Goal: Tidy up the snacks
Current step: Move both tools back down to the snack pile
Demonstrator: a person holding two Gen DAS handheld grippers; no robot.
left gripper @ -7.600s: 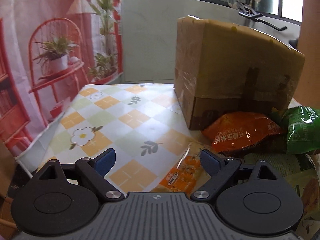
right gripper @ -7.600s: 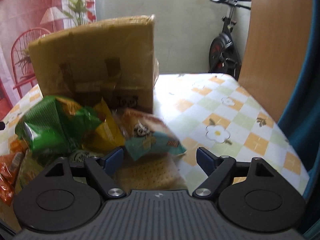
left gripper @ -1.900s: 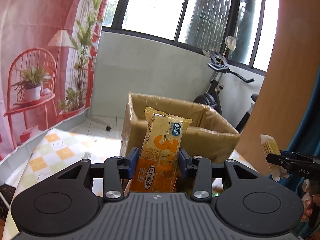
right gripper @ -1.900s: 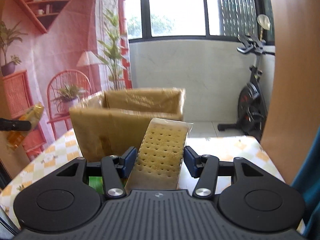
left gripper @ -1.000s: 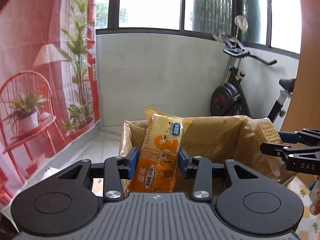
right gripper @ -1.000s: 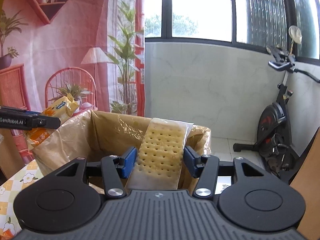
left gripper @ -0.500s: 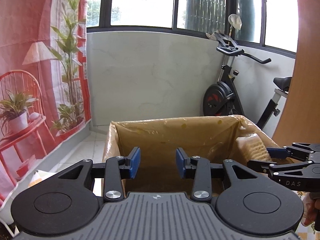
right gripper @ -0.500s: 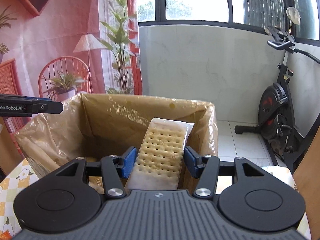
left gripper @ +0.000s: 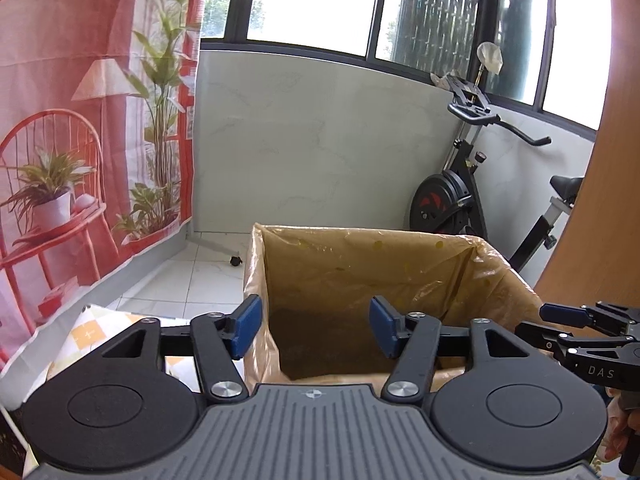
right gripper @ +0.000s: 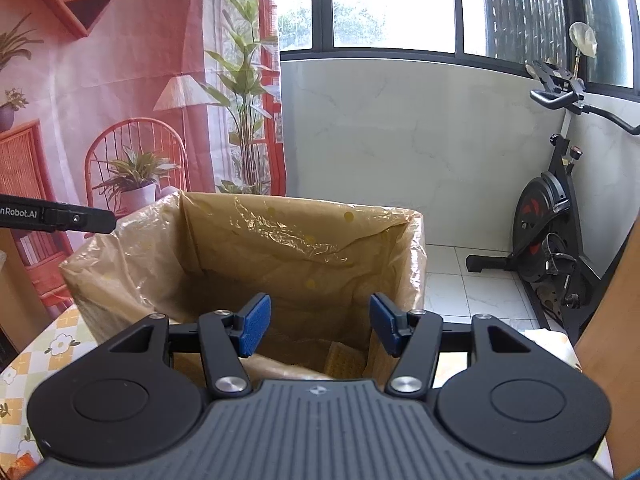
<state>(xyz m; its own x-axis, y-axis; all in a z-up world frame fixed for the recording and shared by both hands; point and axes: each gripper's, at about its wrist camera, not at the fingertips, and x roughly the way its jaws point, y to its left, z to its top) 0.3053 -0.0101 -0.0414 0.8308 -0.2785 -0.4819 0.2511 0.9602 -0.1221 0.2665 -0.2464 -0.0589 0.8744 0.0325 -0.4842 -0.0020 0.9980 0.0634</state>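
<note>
The left gripper point(left gripper: 313, 326) is held with its jaws spread wide and nothing between the blue pads point(left gripper: 246, 326). It is poised just above the near rim of the cardboard box point(left gripper: 360, 276), which is lined with a clear plastic bag point(left gripper: 496, 276). The right gripper point(right gripper: 316, 328) is likewise opened wide and empty, and is held over the same box from the other side. A cracker packet point(right gripper: 340, 360) is seen low inside the box, by its right wall; the rest of the box floor is hidden behind the gripper bodies. The box stands on a table covered by a checked floral cloth point(right gripper: 40, 356), near its far edge.

Both grippers are held roughly level, pointed forward and slightly down across the box mouth, close beside each other; the right gripper's fingers point(left gripper: 568, 316) are seen at the right edge of the left wrist view.

A snag is judged the main risk: the loose bag lining bulges over the rim, and a pad could catch it on withdrawal and drag the lining or tip the box. A collision between the two grippers is also possible, given how near they are held.
</note>
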